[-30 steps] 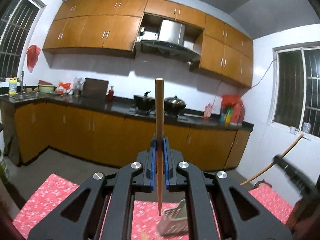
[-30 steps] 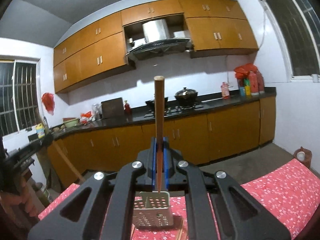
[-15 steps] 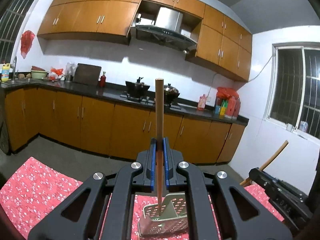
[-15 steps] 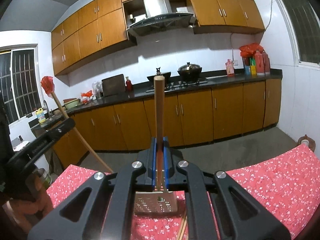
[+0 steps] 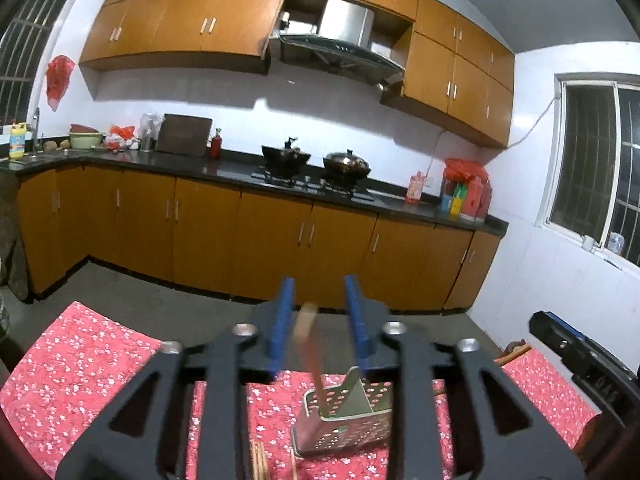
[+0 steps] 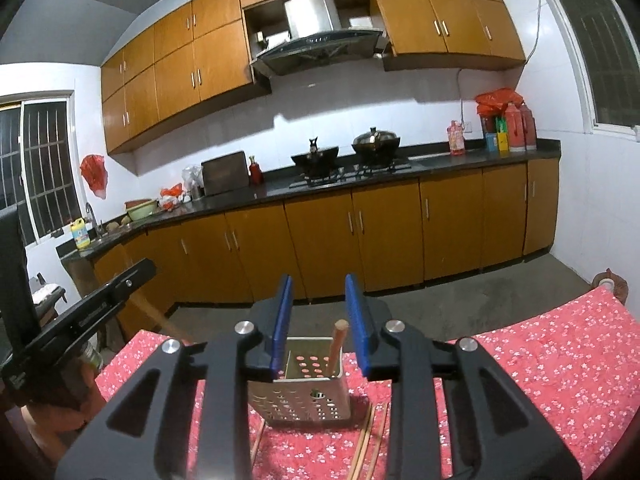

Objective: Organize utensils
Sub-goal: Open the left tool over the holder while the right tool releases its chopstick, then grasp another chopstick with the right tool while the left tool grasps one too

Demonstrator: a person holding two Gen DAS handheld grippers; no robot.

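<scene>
**Metal perforated holder on the red cloth, a chopstick dropping in from each side**

Perforated metal utensil holder (image 6: 306, 390) stands on the red floral cloth of the desk (image 6: 560, 360). In the right wrist view it sits upright just past the fingertips; in the left wrist view the same holder (image 5: 346, 416) looks tilted and shows an inner divider, so which compartment takes which stick is unclear.

Right hand-held gripper (image 6: 318, 312): jaws opening, narrow gap, blue pads clear of the wooden chopstick (image 6: 336, 340), which stands in the holder leaning toward the right wall. Its lower end is hidden inside.

Left hand-held gripper (image 5: 318, 316): jaws opening too, pads not pressing. The chopstick between them (image 5: 308, 344) is motion-blurred, top end fuzzy, lower end lost behind the holder's rim.

Loose chopsticks (image 6: 368, 440) lie on the cloth beside the holder, cut off by the gripper frame and the bottom edge; the count is unclear. More stick ends (image 5: 260, 460) show in the left view, also cut off.

Each view catches the other gripper at its edge, mostly cropped. Behind: orange cabinets (image 6: 320, 240), dark counter with two pots (image 6: 344, 152), range hood (image 5: 340, 40), barred windows.
</scene>
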